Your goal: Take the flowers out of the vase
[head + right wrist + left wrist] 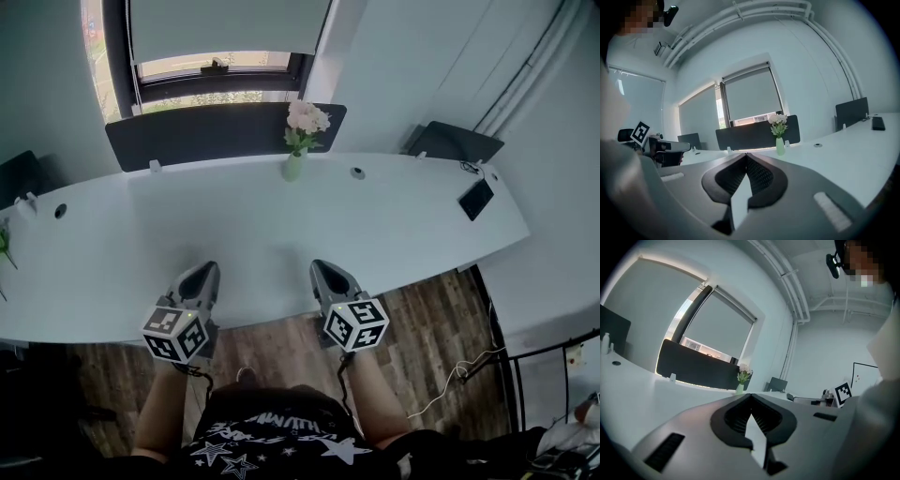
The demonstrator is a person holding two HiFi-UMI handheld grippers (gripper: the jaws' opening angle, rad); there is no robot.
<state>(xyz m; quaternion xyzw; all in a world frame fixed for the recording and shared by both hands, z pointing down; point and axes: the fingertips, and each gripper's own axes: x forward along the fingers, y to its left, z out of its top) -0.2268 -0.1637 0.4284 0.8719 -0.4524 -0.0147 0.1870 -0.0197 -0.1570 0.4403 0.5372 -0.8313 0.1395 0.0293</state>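
A bunch of pale pink flowers [307, 120] with green leaves stands upright in a small light green vase [294, 166] at the far edge of the white table [272, 234]. The flowers [743, 373] and vase [739, 389] show small in the left gripper view. In the right gripper view the flowers [778, 123] stand in the vase [780, 146] ahead and slightly right. My left gripper [201, 275] and right gripper [323, 271] hover over the table's near edge, both shut and empty, far from the vase.
A dark divider panel [220, 133] runs behind the vase below the window. A black phone [476, 199] lies at the table's right end, by a second dark panel [454, 142]. Round cable holes [357, 172] dot the tabletop. A person's legs and wood floor lie below.
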